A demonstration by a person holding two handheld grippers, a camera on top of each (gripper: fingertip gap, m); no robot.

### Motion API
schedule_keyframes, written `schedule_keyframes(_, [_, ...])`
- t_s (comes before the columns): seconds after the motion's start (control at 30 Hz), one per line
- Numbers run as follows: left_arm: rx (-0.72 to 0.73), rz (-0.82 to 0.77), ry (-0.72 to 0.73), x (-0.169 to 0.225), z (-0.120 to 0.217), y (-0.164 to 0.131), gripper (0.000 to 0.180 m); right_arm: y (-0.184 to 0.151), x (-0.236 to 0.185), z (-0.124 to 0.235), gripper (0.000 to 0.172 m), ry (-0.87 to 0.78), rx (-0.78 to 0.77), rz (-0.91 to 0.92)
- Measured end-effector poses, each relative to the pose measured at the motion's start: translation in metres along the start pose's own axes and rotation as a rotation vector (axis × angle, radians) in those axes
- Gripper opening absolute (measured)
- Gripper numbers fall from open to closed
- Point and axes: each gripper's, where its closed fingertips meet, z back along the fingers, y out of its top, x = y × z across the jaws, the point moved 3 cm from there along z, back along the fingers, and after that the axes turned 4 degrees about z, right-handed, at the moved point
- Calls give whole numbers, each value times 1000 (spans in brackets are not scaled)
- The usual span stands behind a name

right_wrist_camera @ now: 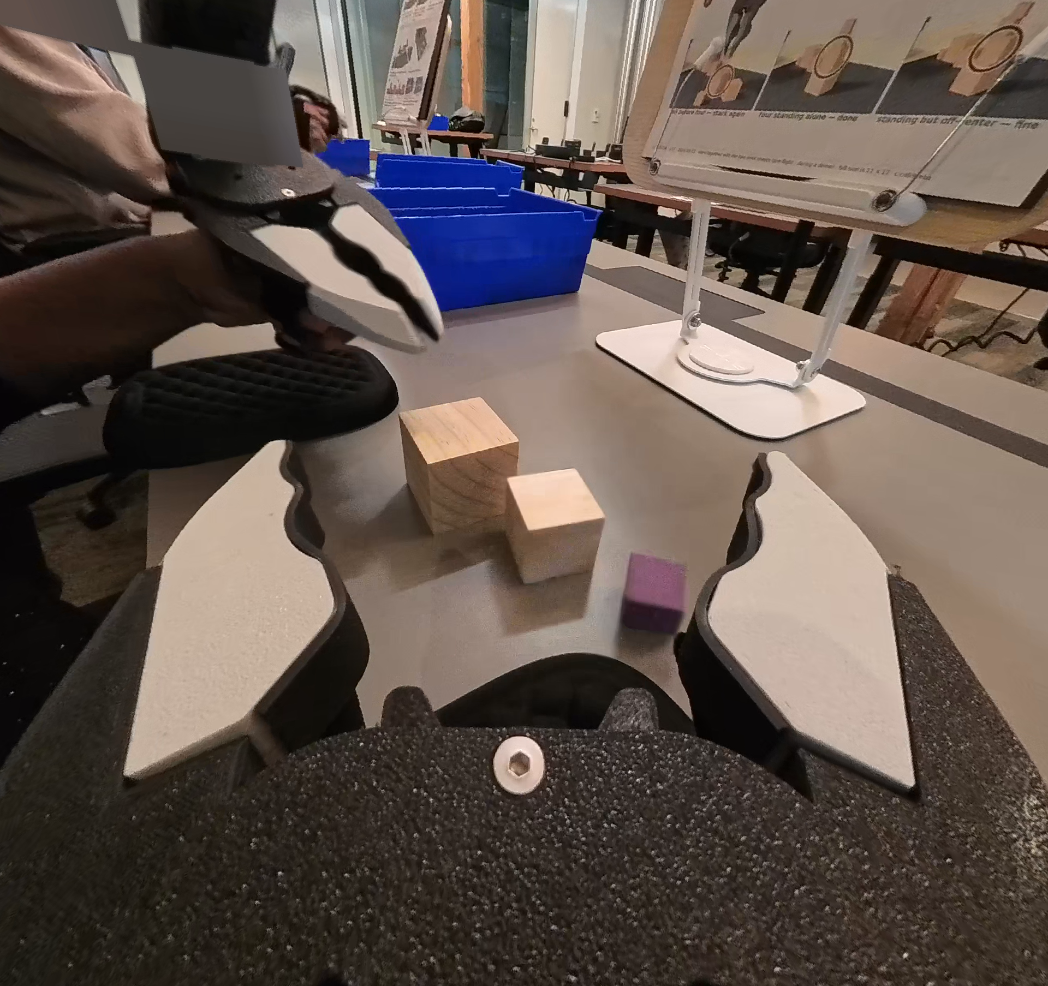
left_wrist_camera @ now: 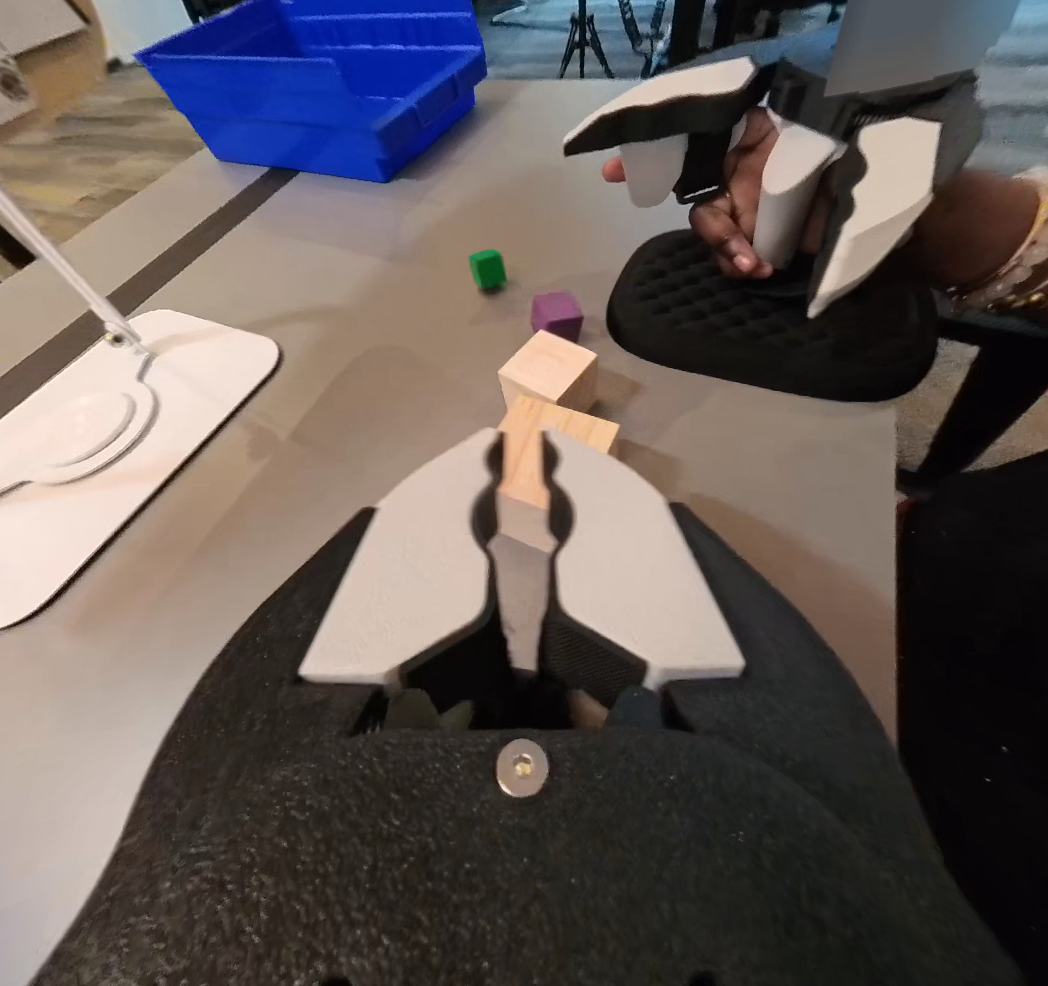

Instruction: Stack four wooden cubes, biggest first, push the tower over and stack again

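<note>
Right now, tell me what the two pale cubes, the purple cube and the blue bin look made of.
Larger cube: bare wood, unvarnished-looking; tan with clear grain lines.
Smaller cube: probably wood too; paler, grain faint.
Purple cube: matte, evenly coloured; painted wood or foam, cannot tell.
Blue bin: moulded plastic, slight sheen, ribbed walls.

Black textured hand-held gripper (right_wrist_camera: pixel 522 511), grey fingers (right_wrist_camera: pixel 227 607), silver screw (right_wrist_camera: pixel 518 769)
</note>
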Motion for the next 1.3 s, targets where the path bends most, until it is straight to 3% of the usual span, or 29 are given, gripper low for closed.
schedule_keyframes(0.17, [10, 73, -22, 1, 20, -7, 105, 0, 0, 0, 139, -3, 5, 0])
schedule_keyframes(0.23, [-25, 73, -7, 0, 23, -13, 132, 0, 0, 0, 139, -4, 3, 3])
schedule_keyframes(0.27, [-46, 60, -2, 0, 23, -17, 137, 0, 0, 0, 139, -6, 3, 4])
schedule_keyframes(0.33, [-74, 40, -13, 2, 21, -21, 135, 0, 0, 0, 140, -7, 3, 6])
schedule_keyframes(0.5, [-139, -37, -78, 8, 8, -27, 103, 0, 0, 0, 140, -6, 5, 2])
schedule_keyframes(0.77, [-326, -185, -224, -2, -22, -26, 82, 0, -2, 0, 141, 18, 6, 8])
schedule_keyframes(0.9, [-429, -223, -276, -4, -32, -28, 83, -1, -18, 2, 140, 193, 6, 22])
schedule_keyframes(1.1, [-436, -219, -310, -2, -32, -22, 85, -6, -35, 2, 140, 456, -52, -38])
schedule_keyframes(1.3, [-556, -265, -285, -5, -41, -28, 79, -7, -37, 3, 139, 459, -57, -19])
